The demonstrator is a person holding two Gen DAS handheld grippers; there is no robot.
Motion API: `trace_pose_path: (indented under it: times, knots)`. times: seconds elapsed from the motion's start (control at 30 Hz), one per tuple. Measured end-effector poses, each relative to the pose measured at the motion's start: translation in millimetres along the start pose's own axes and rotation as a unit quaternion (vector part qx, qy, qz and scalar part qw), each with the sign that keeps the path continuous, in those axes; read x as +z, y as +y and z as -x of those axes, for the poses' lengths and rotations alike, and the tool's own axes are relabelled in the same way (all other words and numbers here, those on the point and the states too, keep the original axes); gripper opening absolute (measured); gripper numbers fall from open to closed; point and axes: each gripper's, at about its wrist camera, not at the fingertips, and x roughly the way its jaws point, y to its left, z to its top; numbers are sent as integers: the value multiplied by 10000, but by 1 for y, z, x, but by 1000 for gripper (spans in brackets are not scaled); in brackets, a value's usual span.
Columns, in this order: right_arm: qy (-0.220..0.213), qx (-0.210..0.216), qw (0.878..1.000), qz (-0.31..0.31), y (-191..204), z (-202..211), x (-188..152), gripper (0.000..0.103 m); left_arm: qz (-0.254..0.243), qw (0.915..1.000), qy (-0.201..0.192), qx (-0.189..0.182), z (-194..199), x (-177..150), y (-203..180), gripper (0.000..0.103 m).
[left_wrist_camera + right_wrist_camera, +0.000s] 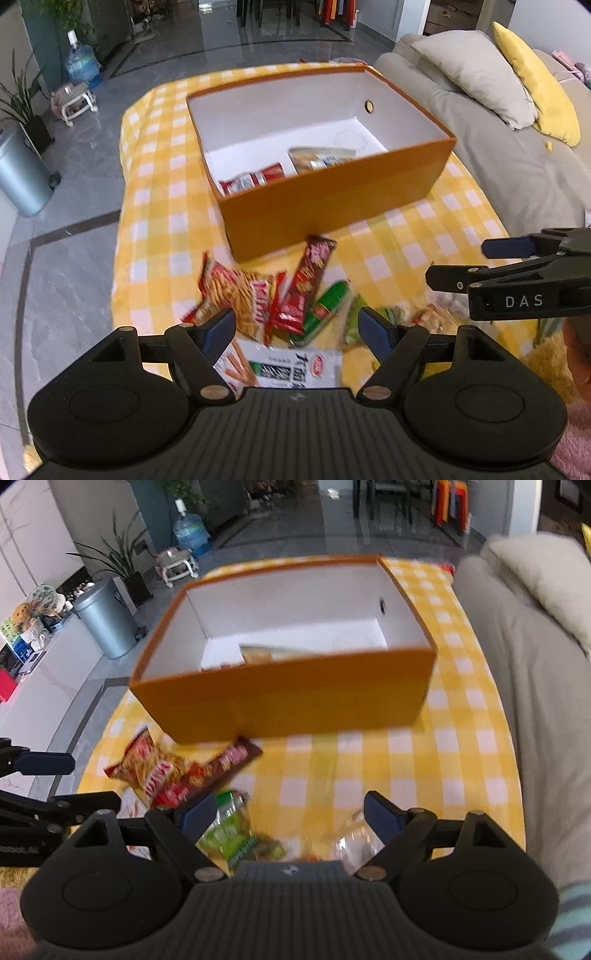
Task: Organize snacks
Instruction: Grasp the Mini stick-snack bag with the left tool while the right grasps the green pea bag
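An orange box (332,206) (288,701) with a white inside stands on the yellow checked cloth. Inside lie a red packet (255,179) and a clear snack bag (319,157). In front of the box is a pile of snacks: a red chips bag (236,291) (147,764), a brown bar (310,273) (225,764), a green packet (325,306) (232,830), a white packet (280,365) and a clear packet (351,838). My left gripper (297,328) hovers open over the pile. My right gripper (290,812) (469,266) is open above the green and clear packets, holding nothing.
A grey sofa (491,155) with grey and yellow cushions borders the table on the right. A metal bin (20,173), a water jug (81,62) and potted plants stand on the tiled floor to the left. The cloth's left edge drops to the floor.
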Motion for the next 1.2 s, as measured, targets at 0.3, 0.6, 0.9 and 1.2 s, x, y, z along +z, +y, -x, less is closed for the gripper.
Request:
trace_pose_path:
  times: [0.3, 0.6, 0.9, 1.2]
  knots:
    - [303, 306, 9986, 317, 7, -14, -24, 78, -207, 9994, 272, -99, -16, -13, -9, 87]
    - [628, 420, 9919, 1017, 40, -42, -23, 71, 73, 9990, 401, 172, -30, -4, 23, 87]
    - [1007, 294, 9849, 1380, 59, -76, -13, 57, -104, 9974, 558, 437, -53, 2, 42, 88]
    - [1184, 208, 9882, 948, 40, -89, -1, 32, 130, 9980, 530, 311, -73, 17, 56, 88]
